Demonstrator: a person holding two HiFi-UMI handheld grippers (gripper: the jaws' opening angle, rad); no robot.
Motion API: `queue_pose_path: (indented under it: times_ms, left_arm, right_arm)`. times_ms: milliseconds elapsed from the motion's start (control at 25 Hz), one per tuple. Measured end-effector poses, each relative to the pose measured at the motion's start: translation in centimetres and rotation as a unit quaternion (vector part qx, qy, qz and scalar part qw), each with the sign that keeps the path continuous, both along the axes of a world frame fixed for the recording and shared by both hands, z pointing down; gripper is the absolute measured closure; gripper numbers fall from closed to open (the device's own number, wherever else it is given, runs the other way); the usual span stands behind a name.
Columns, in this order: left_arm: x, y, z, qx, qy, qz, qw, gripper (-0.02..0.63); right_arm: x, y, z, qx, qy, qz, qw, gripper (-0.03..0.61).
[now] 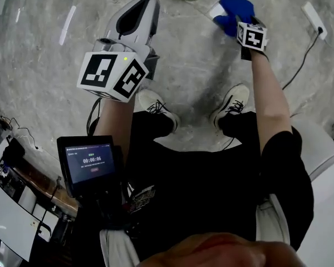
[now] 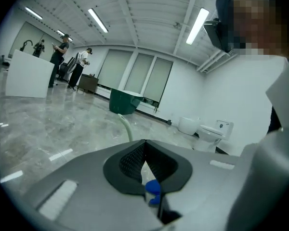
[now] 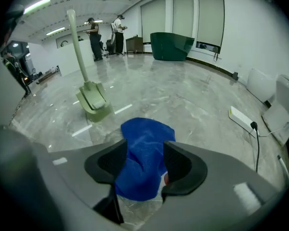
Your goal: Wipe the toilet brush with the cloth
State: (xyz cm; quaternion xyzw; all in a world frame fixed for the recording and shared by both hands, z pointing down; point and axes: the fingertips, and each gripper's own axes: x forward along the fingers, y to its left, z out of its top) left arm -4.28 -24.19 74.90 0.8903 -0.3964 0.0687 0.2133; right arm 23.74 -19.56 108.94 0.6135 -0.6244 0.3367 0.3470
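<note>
While the right hand does the reaching, the left gripper (image 2: 144, 146) hangs nearest the body, jaws together on nothing, probably kept free for the brush. Further out, the right gripper (image 3: 144, 150) points down over the blue cloth (image 3: 147, 129), jaws spread wide either side of the heap without pinching it. Just beyond, the toilet brush (image 3: 92, 100) stands upright in its holder on open floor (image 3: 183, 90). A power strip (image 3: 241, 115) lies well apart at the right.
</note>
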Motion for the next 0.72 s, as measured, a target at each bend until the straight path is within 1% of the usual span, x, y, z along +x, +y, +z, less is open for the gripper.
queue_pose_path:
  times_ms: [40, 120, 160, 240, 280, 320, 360, 400, 440, 480, 520, 560, 600, 640, 720]
  left_arm:
    - [-0.2, -0.7, -0.2, 0.005, 0.005, -0.005, 1.0000, 0.609]
    - [-0.2, -1.5, -1.0, 0.026, 0.007, -0.007, 0.9996, 0.609]
    - [0.0, -1.9, -1.4, 0.039, 0.006, -0.005, 0.9992, 0.609]
    - [0.5, -2.3, -1.6, 0.051, 0.002, 0.004, 0.9987, 0.609]
    - [0.6, -2.3, -1.4, 0.052, -0.002, 0.008, 0.9986, 0.609]
    - [0.7, -2.4, -1.2, 0.051, -0.006, 0.010, 0.9986, 0.609]
    - [0.7, -2.4, -0.9, 0.049, -0.008, 0.011, 0.9987, 0.609]
    - [0.6, -2.6, -0.7, 0.044, -0.007, 0.010, 0.9990, 0.609]
    - [0.5, -2.8, -0.5, 0.037, -0.001, 0.006, 0.9993, 0.609]
    - [0.5, -3.0, -0.4, 0.028, 0.010, 0.001, 0.9996, 0.609]
    - [0.5, -3.3, -0.4, 0.019, 0.023, -0.003, 0.9996, 0.609]
    - [0.5, -3.5, -0.3, 0.011, 0.032, -0.007, 0.9994, 0.609]
    - [0.6, -3.6, -0.2, 0.008, 0.033, -0.008, 0.9994, 0.609]
    - [0.7, -3.7, -0.1, 0.011, 0.026, -0.005, 0.9996, 0.609]
    - [1.0, -3.7, -0.4, 0.028, 0.001, 0.005, 0.9996, 0.609]
  right_arm:
    - [0.4, 0.0, 1.2, -0.012, 0.005, 0.009, 1.000, 0.347]
    - [0.9, 0.7, 3.1, -0.039, 0.005, 0.031, 0.999, 0.305]
    - [1.1, 1.3, 3.9, -0.056, 0.002, 0.043, 0.997, 0.296]
    - [1.3, 2.7, 5.4, -0.084, -0.005, 0.066, 0.994, 0.288]
    - [1.3, 3.1, 6.0, -0.093, -0.017, 0.079, 0.992, 0.287]
    - [1.2, 3.4, 6.5, -0.099, -0.039, 0.098, 0.990, 0.296]
    - [0.9, 3.5, 6.8, -0.105, -0.068, 0.119, 0.985, 0.320]
    - [0.6, 3.5, 7.0, -0.114, -0.097, 0.140, 0.979, 0.374]
    - [0.3, 3.4, 7.0, -0.123, -0.118, 0.154, 0.973, 0.399]
    - [0.2, 3.1, 6.9, -0.128, -0.127, 0.159, 0.971, 0.418]
    - [0.1, 2.6, 6.6, -0.125, -0.127, 0.157, 0.971, 0.444]
    - [-0.1, 1.8, 6.0, -0.111, -0.124, 0.152, 0.974, 0.460]
    - [-0.3, 0.8, 5.0, -0.088, -0.121, 0.148, 0.978, 0.466]
    - [-0.7, -0.5, 3.8, -0.057, -0.118, 0.145, 0.981, 0.468]
    - [-1.8, -3.5, 0.9, 0.006, -0.115, 0.130, 0.985, 0.471]
